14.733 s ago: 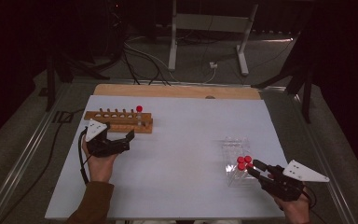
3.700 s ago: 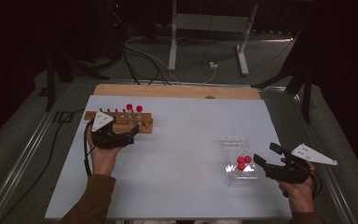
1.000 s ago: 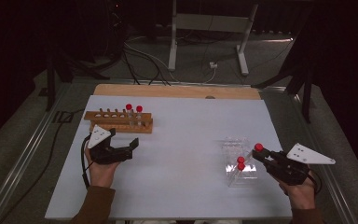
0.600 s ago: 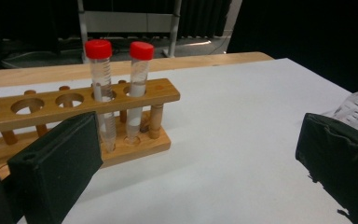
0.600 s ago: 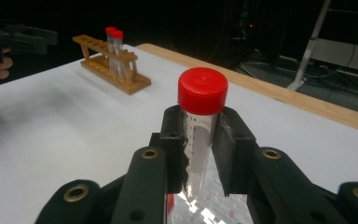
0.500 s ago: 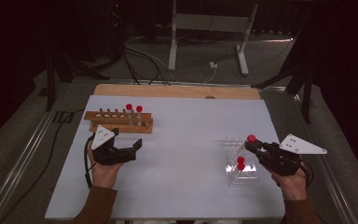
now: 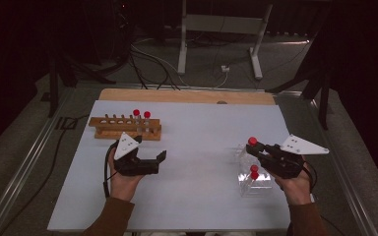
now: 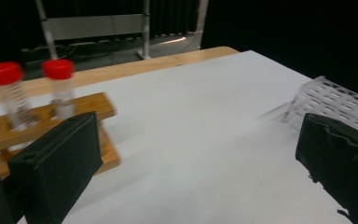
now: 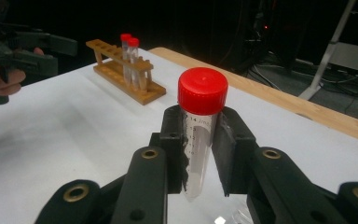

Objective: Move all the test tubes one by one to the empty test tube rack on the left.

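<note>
A white surface (image 7: 197, 147) with a wooden strip along its far edge stands in a dark room, with cables and a metal stand on the floor behind. The right hand-held gripper (image 9: 200, 140) is clamped on a tube (image 9: 199, 144), raised above a clear plastic rack (image 7: 253, 182) near the surface's right edge. The tube stands upright, long axis vertical, cap on top. It is clear with printed markings and a red screw cap. The left hand-held gripper (image 7: 160, 160) has its jaws spread wide with nothing between them, just in front of a wooden rack (image 7: 123, 129) holding two red-capped tubes.
</note>
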The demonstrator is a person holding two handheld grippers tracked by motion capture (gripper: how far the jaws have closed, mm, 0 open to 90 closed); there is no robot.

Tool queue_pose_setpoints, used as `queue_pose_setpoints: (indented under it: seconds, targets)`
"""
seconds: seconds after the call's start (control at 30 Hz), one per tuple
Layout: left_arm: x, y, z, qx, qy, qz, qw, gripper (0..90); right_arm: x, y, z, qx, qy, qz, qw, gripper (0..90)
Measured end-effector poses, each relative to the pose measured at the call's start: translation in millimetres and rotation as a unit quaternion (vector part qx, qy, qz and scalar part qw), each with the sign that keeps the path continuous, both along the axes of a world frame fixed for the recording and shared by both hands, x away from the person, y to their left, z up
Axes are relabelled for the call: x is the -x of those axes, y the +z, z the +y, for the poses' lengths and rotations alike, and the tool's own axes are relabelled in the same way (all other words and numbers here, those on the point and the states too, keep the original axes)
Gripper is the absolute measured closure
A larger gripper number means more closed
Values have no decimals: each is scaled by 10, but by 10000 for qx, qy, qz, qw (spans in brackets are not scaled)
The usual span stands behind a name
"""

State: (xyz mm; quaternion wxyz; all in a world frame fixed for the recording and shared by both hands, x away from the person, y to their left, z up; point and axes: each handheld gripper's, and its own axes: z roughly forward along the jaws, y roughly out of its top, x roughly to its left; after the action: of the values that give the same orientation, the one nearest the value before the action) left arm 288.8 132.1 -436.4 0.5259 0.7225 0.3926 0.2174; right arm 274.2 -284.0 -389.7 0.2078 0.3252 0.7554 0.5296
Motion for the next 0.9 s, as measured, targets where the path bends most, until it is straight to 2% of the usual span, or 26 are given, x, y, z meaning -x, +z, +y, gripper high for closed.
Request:
queue_pose_setpoints:
  seconds: [0.37,0.57,0.73,0.9]
  targets:
    - [2,75,-426,-26,-497,-90,9987,12,-70,19,255,38,166,95,9998,745]
    - [6,79,-648,7,-738,-85,9972,16,-83,26,389,81,284,122,9995,745]
    - [19,86,-837,-82,-955,-122,9953,37,-90,20,494,107,384,144,9991,745]
    - [30,94,-998,-71,-1116,-165,9936,73,-91,11,593,126,465,180,9987,745]
